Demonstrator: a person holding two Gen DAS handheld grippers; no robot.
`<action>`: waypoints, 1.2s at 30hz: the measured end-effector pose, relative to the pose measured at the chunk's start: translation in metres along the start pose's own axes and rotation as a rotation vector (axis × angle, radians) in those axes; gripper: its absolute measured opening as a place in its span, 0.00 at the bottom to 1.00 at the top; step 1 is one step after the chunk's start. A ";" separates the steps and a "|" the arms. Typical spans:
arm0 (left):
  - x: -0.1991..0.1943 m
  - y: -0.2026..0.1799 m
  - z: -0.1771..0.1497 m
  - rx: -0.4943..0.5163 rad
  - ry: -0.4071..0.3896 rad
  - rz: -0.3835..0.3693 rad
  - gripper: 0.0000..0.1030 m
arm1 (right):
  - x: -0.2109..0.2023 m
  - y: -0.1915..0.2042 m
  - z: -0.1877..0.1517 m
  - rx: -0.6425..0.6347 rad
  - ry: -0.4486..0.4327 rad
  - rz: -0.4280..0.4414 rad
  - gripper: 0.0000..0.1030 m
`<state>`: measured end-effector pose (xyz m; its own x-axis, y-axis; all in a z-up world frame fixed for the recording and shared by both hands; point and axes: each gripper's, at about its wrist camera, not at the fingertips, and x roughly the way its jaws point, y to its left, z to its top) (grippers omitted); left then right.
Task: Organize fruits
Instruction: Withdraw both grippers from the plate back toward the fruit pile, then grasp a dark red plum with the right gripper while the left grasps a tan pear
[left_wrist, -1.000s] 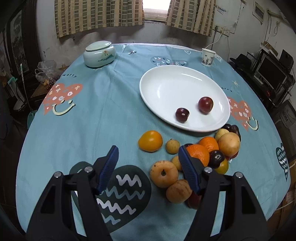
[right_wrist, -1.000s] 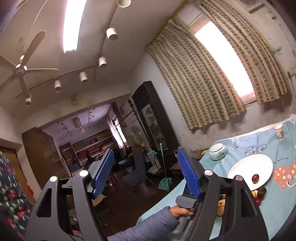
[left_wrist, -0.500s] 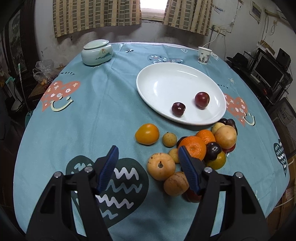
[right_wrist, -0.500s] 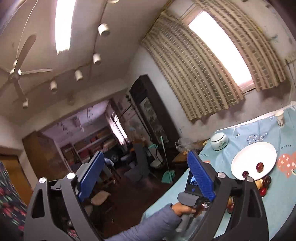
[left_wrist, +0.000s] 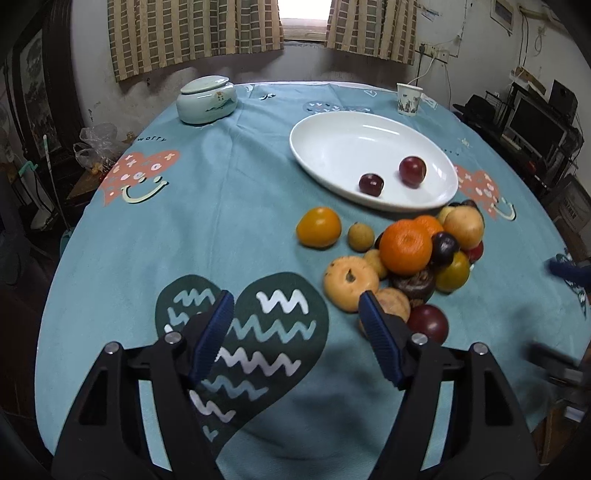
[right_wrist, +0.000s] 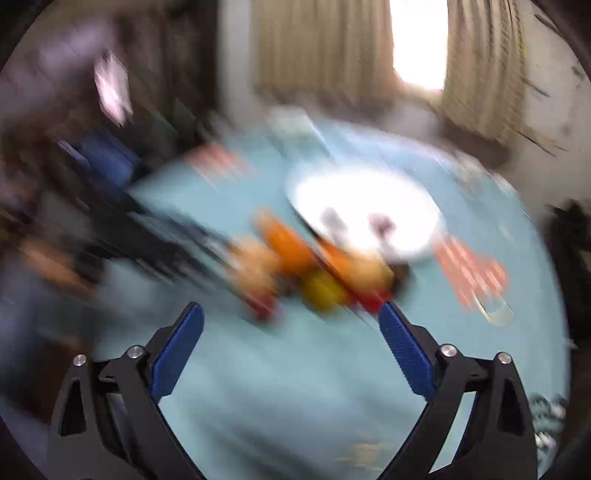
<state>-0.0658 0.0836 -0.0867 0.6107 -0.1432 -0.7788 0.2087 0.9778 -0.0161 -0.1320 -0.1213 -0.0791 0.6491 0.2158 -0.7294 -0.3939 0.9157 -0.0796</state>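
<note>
Claws (left_wrist: 295, 314) (right_wrist: 290, 317) spread above fruit pile (left_wrist: 406, 258) beside plate (left_wrist: 332, 147)

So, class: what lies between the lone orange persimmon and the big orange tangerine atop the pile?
In the left wrist view, one small tan round fruit lies between persimmon and tangerine.

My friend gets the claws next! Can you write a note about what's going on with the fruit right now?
Left claw: open, empty, over the tablecloth beside the fruit pile.
Right claw: open, empty, its view blurred, pointing at the pile.
Done: two dark red fruits lie on the white plate.
Left: the whole pile and the lone orange fruit are off the plate.
</note>
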 end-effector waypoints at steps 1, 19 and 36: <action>0.001 0.001 -0.002 0.002 0.003 -0.004 0.69 | 0.016 -0.001 -0.005 -0.004 0.041 0.004 0.76; 0.023 -0.003 -0.010 0.003 0.070 -0.059 0.70 | 0.084 0.028 0.010 0.026 0.128 0.224 0.38; 0.055 -0.062 -0.005 0.045 0.129 -0.071 0.55 | 0.055 -0.027 -0.026 0.101 0.110 0.187 0.38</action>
<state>-0.0492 0.0160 -0.1318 0.4902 -0.1880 -0.8511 0.2835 0.9578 -0.0483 -0.1028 -0.1427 -0.1344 0.4941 0.3521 -0.7949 -0.4300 0.8936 0.1285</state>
